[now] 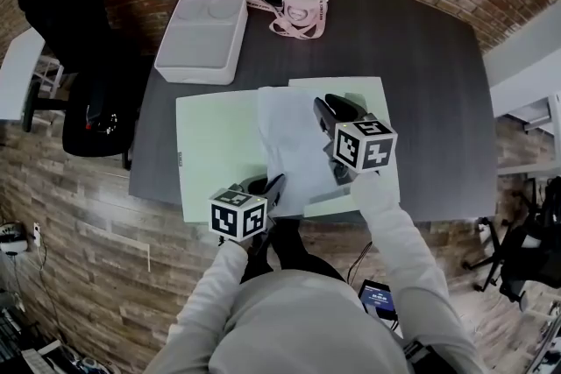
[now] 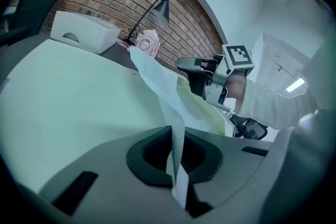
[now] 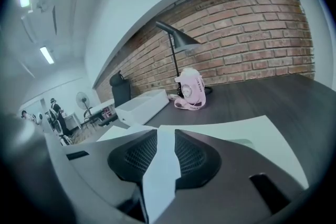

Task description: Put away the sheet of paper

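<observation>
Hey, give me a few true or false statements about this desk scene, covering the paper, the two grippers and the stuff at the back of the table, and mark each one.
1. The left gripper and the right gripper are both shut on the white sheet of paper. True.
2. The white sheet of paper lies flat on the dark table. False: it is held up between the two grippers, above the pale green mats.
3. The white rectangular box sits at the table's near edge, next to the person. False: it is at the far left corner, by the brick wall.
4. The pink pouch with a strap stands by the base of the black desk lamp. True.
</observation>
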A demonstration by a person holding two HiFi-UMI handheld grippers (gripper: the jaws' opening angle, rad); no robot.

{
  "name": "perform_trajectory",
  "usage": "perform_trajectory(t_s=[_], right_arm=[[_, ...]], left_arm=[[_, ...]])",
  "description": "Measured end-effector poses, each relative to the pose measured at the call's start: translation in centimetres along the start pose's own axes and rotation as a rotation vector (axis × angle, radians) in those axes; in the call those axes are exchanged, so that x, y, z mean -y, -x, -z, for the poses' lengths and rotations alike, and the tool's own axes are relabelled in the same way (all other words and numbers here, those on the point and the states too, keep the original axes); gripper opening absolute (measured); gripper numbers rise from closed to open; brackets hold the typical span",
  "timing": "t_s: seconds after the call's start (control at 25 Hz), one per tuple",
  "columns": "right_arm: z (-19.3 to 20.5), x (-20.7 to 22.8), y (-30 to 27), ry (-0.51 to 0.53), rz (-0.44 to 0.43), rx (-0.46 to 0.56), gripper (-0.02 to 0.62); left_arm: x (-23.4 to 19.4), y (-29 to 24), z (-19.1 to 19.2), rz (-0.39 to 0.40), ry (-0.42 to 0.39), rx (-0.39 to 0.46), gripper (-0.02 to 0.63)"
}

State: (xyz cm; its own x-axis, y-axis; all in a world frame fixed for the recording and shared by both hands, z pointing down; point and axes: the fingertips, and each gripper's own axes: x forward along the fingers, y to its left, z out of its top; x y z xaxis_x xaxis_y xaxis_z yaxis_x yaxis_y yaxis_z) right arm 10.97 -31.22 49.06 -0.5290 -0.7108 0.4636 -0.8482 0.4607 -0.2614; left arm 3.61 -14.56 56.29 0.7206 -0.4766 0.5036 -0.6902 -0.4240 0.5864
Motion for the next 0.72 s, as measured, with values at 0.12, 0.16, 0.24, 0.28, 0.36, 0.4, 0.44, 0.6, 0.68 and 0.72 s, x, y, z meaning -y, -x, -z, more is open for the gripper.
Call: perform_trajectory(t_s=[0.12,0.16,0.24,0.28,0.36,0.4,0.44,0.6,0.68,0.72], right_arm=[[1.0,-0.6,-1.8,0.012,0.017,-0.04,0.115],[1.4,-0.8,-2.3,0.023,0.02,-0.056,0.115],[2.1,-1.1,-3.3,0.039,0.023,-0.087,0.115],[2.4,-1.2,-3.7,0.045,0.023,-0.101,0.115],[3.1,-1.3,-4.4,0.056,0.021,-0.127,0.115],[3.5,-1.3,-4.8,0.062,0.021,-0.138,0.115],[3.8,-1.3,-5.1,0.067,0.021,-0.151,0.116],[5.4,-1.0,-6.1,0.068,0.025,-0.209,0.117],[6.0,-0.9,-6.4,0.071,0.032,-0.229,0.117],[6.1,-0.9,-6.5,0.074,0.034,-0.237,0.117]], left_arm=[[-0.1,0.1,0.0,-0.002,0.008,-0.005,0.017],[0.0,0.1,0.0,-0.002,0.01,-0.006,0.017],[0.0,0.0,0.1,-0.002,0.013,-0.009,0.017],[0.1,0.0,0.1,-0.002,0.013,-0.01,0.017],[0.1,0.0,0.2,-0.005,0.013,-0.016,0.017],[0.1,-0.1,0.2,-0.008,0.013,-0.019,0.017],[0.1,-0.1,0.2,-0.01,0.013,-0.022,0.017],[-0.1,-0.2,0.2,-0.009,0.023,-0.028,0.017],[-0.2,-0.2,0.2,-0.009,0.031,-0.033,0.017],[-0.2,-0.2,0.2,-0.009,0.036,-0.037,0.018]])
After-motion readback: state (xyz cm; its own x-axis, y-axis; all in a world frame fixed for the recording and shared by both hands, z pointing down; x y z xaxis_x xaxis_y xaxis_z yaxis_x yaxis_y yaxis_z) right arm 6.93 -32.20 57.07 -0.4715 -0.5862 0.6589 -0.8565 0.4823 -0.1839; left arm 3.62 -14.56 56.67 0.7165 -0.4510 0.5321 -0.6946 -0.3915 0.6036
